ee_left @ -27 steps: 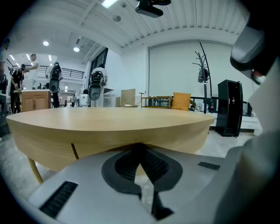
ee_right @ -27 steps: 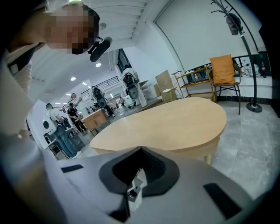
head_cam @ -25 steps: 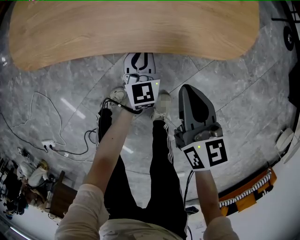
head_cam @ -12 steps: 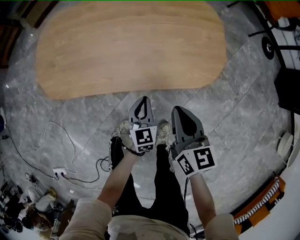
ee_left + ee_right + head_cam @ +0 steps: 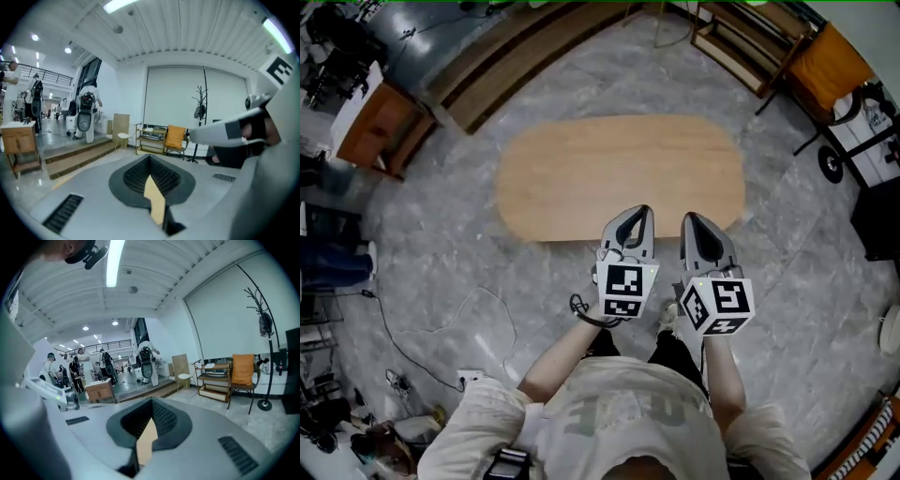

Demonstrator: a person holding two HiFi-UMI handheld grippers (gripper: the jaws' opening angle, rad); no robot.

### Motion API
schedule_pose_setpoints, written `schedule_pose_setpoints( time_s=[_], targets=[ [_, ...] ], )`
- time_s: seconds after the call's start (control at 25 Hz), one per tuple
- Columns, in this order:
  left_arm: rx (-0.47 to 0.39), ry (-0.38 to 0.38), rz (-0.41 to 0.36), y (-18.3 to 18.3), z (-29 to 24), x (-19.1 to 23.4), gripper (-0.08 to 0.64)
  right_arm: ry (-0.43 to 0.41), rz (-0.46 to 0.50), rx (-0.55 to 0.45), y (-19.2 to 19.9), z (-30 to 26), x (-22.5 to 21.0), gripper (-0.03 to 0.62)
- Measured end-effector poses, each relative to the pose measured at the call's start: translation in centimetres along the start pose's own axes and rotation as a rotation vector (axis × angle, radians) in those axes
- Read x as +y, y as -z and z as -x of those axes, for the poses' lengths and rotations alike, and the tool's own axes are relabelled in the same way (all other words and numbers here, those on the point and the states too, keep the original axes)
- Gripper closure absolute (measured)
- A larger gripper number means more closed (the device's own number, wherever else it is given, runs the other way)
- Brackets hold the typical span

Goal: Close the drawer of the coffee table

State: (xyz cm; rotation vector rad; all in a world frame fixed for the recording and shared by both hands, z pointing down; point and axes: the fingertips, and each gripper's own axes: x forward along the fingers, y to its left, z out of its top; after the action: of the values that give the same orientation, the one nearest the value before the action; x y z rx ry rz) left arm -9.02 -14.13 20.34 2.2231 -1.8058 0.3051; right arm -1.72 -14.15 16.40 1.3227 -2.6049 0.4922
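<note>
The coffee table (image 5: 619, 173) is an oval light-wood top on the grey marble floor, seen from high above in the head view; no drawer shows from this angle. Both grippers are held up side by side over its near edge, well above it. My left gripper (image 5: 639, 214) has its jaws pressed together with nothing between them, as the left gripper view (image 5: 150, 160) also shows. My right gripper (image 5: 692, 221) is likewise shut and empty in the right gripper view (image 5: 151, 404). Both gripper views look out across the room, not at the table.
Low wooden steps (image 5: 516, 56) run along the far side. A small wooden cabinet (image 5: 380, 127) stands far left, a shelf (image 5: 741, 37) and an orange chair (image 5: 825, 61) far right. Cables (image 5: 422, 347) and a power strip lie on the floor at left.
The person has stood up: the table has shrunk and dropped away below. Both grippers rose and came level beside each other, still shut.
</note>
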Motion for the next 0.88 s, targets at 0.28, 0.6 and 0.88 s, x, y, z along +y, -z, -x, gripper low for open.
schedule_pose_setpoints(
  time_s=[0.28, 0.6, 0.88],
  targets=[
    [-0.178, 0.012, -0.034, -12.2, 9.5, -0.7, 0.552, 0.017, 0.106, -0.101, -7.4, 6.3, 4.5, 0.586],
    [-0.223, -0.045, -0.105, -14.4, 13.3, -0.3, 0.552, -0.024, 0.116, -0.173, -8.3, 8.7, 7.9, 0.586],
    [-0.187, -0.016, -0.101, -13.3, 13.1, -0.6, 0.552, -0.030, 0.132, -0.183, -9.0, 8.8, 8.7, 0.586]
  ],
)
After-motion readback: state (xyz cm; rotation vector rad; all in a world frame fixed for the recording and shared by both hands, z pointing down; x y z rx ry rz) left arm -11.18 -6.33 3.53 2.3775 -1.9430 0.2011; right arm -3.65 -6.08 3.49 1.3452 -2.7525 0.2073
